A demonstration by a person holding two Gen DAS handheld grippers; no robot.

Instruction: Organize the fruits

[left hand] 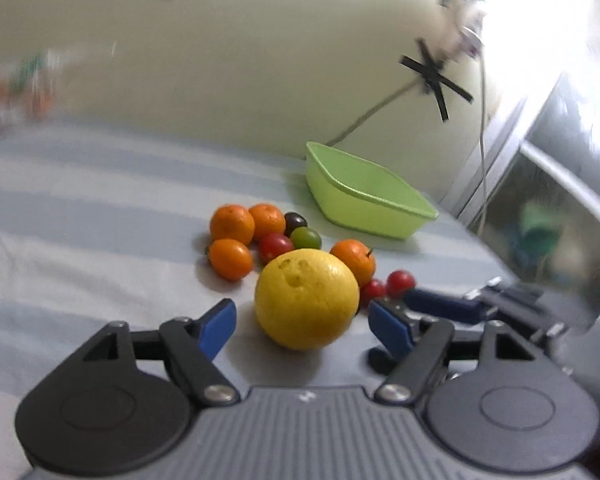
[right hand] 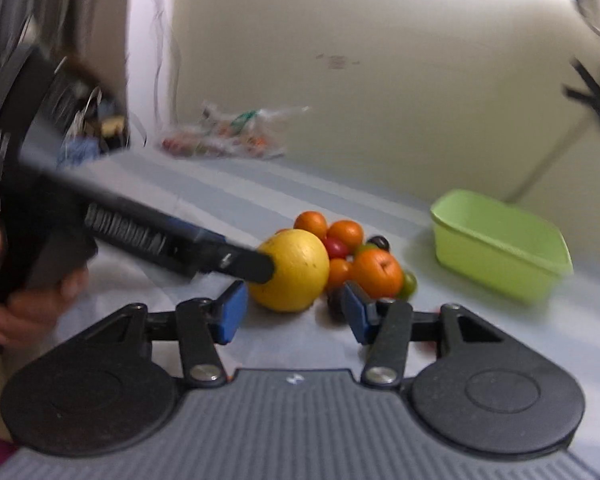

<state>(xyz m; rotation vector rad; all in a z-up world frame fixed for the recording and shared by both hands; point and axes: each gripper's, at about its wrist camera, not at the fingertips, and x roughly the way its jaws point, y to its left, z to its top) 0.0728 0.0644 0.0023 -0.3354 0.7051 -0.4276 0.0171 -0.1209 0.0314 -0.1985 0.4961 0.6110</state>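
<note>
The large yellow citrus (left hand: 306, 299) rests on the striped cloth (left hand: 80, 240), at the near edge of the fruit pile. The left gripper (left hand: 301, 326) stands wide open with the citrus between its blue pads (left hand: 218, 328), neither pad touching the fruit. The right gripper (right hand: 296, 314) is likewise wide open and holds nothing; the citrus (right hand: 290, 270) lies just beyond its fingertips, slightly left of centre. Small oranges (left hand: 232, 224), red tomatoes (left hand: 275, 247) and one green tomato (left hand: 305, 238) cluster behind the citrus. The green tub (left hand: 363, 204) sits further back and to the right of the citrus, well apart.
</note>
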